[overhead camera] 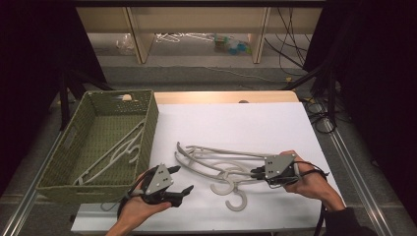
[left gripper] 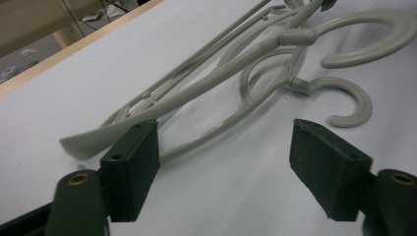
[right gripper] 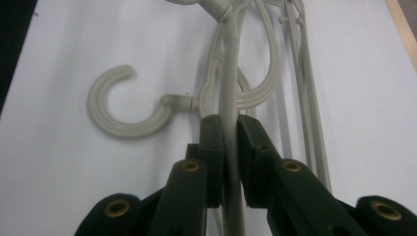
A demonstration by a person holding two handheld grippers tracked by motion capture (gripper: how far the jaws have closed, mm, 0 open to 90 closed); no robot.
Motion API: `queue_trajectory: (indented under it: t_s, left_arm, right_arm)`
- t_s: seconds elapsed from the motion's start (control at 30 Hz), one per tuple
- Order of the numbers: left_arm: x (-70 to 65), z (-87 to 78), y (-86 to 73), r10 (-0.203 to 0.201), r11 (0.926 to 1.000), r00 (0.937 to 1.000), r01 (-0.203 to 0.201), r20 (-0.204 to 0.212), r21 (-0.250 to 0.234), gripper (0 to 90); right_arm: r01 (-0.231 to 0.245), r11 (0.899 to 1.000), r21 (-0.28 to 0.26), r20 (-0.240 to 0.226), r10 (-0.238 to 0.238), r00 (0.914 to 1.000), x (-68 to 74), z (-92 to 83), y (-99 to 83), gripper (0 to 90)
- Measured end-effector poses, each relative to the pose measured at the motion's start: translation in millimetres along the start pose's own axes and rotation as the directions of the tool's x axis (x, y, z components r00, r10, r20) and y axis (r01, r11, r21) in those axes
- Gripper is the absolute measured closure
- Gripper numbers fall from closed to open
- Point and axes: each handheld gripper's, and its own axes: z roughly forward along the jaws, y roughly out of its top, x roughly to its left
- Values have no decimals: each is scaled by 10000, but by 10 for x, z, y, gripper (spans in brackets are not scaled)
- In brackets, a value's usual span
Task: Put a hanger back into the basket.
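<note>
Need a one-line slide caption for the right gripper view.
Right gripper shut on the arm of a grey hanger above the white table, second hanger's hook alongside.

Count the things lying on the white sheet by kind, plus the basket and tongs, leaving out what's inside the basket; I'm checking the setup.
Hangers: 2
Basket: 1
Tongs, left and right: 2
Total: 5

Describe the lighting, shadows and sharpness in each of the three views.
High view: bright white table, dark surroundings, slightly soft. Left gripper view: dim, even light; hangers cast faint shadows; near pads slightly blurred. Right gripper view: brighter; right gripper clamps a hanger arm, its hook is fairly sharp.
</note>
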Motion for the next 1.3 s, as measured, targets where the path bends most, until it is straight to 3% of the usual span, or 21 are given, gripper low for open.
queue_trajectory:
  t_s: [0.1, 0.13, 0.2, 0.27, 0.37, 0.4, 0.57, 0.67, 0.73, 0.8, 0.83, 0.87, 0.93, 0.97, 1.0, 1.03, 1.07, 1.1, 1.13, 1.23, 1.3]
  left_arm:
    - [11, 180, 98, 391, 9990, 9992, -391, -1, 224, 305]
    - [28, 288, 152, 845, 9956, 9964, -841, -67, 417, 305]
    - [23, 348, 173, 837, 9959, 9965, -836, -12, 338, 311]
    - [40, 435, 212, 1360, 9888, 9906, -1366, 126, 599, 380]
    - [38, 558, 243, 1543, 9836, 9873, -1572, 390, 889, 362]
    - [35, 622, 251, 2067, 9706, 9776, -2101, 403, 1174, 366]
    - [52, 692, 272, 2430, 9618, 9693, -2456, 360, 1212, 392]
    - [51, 769, 296, 3101, 9414, 9491, -3147, 554, 1217, 451]
    - [43, 796, 300, 3223, 9370, 9443, -3281, 657, 1195, 480]
    - [20, 847, 309, 3486, 9268, 9337, -3564, 816, 1187, 490]
    - [7, 858, 324, 3733, 9151, 9232, -3827, 916, 1268, 519]
    - [-15, 872, 356, 4166, 8967, 9042, -4257, 939, 1213, 603]
    - [-22, 873, 370, 4260, 8912, 8990, -4363, 1019, 1237, 643]
    - [-28, 872, 394, 4579, 8749, 8831, -4680, 1023, 1243, 656]
    - [-35, 849, 443, 5211, 8382, 8474, -5306, 1019, 1261, 683]
    - [-39, 835, 468, 5386, 8278, 8370, -5470, 966, 1243, 693]
    - [-39, 835, 468, 5386, 8278, 8370, -5470, 966, 1243, 698]
    - [-42, 798, 526, 5756, 8030, 8120, -5835, 963, 1213, 704]
    - [-42, 798, 526, 5756, 8030, 8120, -5835, 963, 1213, 712]
    - [-29, 713, 634, 6417, 7511, 7614, -6482, 925, 1249, 728]
    - [-31, 665, 687, 6563, 7399, 7486, -6630, 945, 1139, 738]
  right_arm:
    - [-100, 9999, -93, -52, 100, 9999, 15, -19, 13, 820]
    - [-107, 9999, -99, -49, 106, 9999, 19, -23, 16, 820]
    - [-116, 9999, -110, -103, 115, 9999, 17, -24, 14, 820]
    - [-107, 9999, -127, -36, 106, 9999, 20, -32, 14, 820]
    - [-108, 9998, -157, -46, 107, 9999, 23, -40, 17, 820]
    - [-112, 9998, -159, -45, 111, 9999, 23, -39, 17, 820]
    - [-148, 9997, -169, -82, 147, 9999, 24, -34, 18, 819]
    - [-154, 9994, -301, -88, 151, 9998, 21, -41, 25, 819]
    - [-146, 9995, -288, -45, 145, 9999, 22, -42, 26, 819]
    - [-82, 9995, -297, -83, 79, 9999, 23, -38, 28, 819]
    - [-66, 9995, -307, -54, 64, 10000, 23, -38, 29, 819]
    - [-31, 9995, -325, -52, 30, 10000, 25, -37, 29, 819]
    - [-11, 9994, -342, -77, 9, 10000, 23, -34, 29, 819]
    - [-35, 9994, -336, -43, 33, 10000, 24, -35, 27, 819]
    - [-83, 9992, -402, 16, 84, 10000, 15, -46, 18, 819]
    - [-79, 9988, -482, 86, 83, 9999, 7, -60, 11, 819]
    - [-98, 9984, -553, 147, 106, 9998, 3, -71, 6, 820]
    - [-98, 9981, -610, 212, 111, 9997, 0, -79, 4, 820]
    - [-98, 9981, -610, 212, 111, 9997, 0, -79, 4, 820]
    - [-60, 9972, -746, 471, 95, 9988, -8, -96, 7, 811]
    - [-128, 9964, -839, 625, 180, 9979, -15, -110, 6, 806]
